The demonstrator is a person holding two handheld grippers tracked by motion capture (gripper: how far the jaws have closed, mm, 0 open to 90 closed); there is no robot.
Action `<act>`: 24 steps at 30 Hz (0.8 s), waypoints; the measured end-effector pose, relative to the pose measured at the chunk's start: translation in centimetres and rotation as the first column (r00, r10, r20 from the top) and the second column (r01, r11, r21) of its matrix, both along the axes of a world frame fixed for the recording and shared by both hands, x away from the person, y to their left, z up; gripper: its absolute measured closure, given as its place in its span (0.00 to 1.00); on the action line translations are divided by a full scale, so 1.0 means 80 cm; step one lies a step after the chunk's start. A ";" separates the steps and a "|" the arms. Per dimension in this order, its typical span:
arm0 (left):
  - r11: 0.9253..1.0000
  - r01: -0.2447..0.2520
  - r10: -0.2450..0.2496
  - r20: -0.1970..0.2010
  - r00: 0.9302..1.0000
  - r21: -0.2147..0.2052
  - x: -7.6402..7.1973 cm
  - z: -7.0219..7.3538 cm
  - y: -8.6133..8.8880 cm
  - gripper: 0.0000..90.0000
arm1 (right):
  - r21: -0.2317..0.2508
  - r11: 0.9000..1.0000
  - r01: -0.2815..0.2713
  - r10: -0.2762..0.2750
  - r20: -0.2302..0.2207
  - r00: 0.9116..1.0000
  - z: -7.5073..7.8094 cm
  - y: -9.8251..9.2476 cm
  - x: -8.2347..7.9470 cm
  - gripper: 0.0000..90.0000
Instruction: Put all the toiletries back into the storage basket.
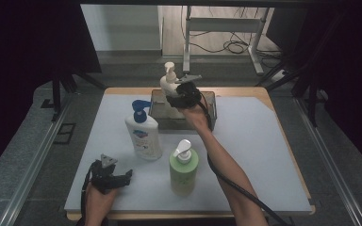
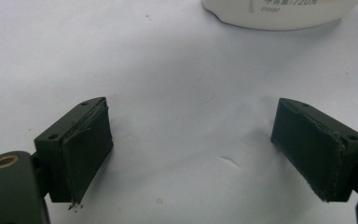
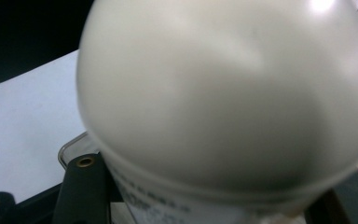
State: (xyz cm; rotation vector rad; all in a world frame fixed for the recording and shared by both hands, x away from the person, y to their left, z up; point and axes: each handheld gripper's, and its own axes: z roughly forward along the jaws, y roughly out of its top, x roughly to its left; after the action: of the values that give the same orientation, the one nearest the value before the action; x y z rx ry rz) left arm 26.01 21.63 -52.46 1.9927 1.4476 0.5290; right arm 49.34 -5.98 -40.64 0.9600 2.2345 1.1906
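Note:
My right gripper (image 1: 179,97) is shut on a cream pump bottle (image 1: 168,83), holding it upright over the left part of a clear plastic bin (image 1: 160,120) at the back of the table. The bottle's base is hidden, so I cannot tell whether it rests in the bin. In the right gripper view the cream bottle (image 3: 223,102) sits between the jaws, with one finger (image 3: 81,193) beside it. My left gripper (image 1: 121,179) lies at the table's front left, open with nothing in it (image 2: 192,112), pointing at the white mat.
A white bottle with a blue pump (image 1: 143,134) stands left of centre; its base (image 2: 279,11) is just ahead of the left jaws. A green bottle with a white pump (image 1: 184,172) stands near the front middle. The bin's rim (image 3: 67,149) shows below the cream bottle.

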 end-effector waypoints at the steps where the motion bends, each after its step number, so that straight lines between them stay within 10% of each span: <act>1: 1.000 0.000 0.000 0.000 1.000 0.000 0.000 0.000 0.000 0.13 | 0.000 1.000 0.000 0.000 0.000 1.000 0.000 0.000 0.000 0.44; 24: 1.000 0.001 -0.001 -0.001 1.000 0.002 0.000 0.000 0.000 0.13 | -0.017 1.000 0.004 -0.005 -0.071 0.997 -0.035 -0.007 -0.002 0.43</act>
State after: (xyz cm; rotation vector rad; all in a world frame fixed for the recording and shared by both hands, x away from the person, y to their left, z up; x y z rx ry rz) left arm 26.01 21.64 -52.45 1.9954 1.4476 0.5288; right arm 49.22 -6.55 -43.42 1.0151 2.2921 1.1509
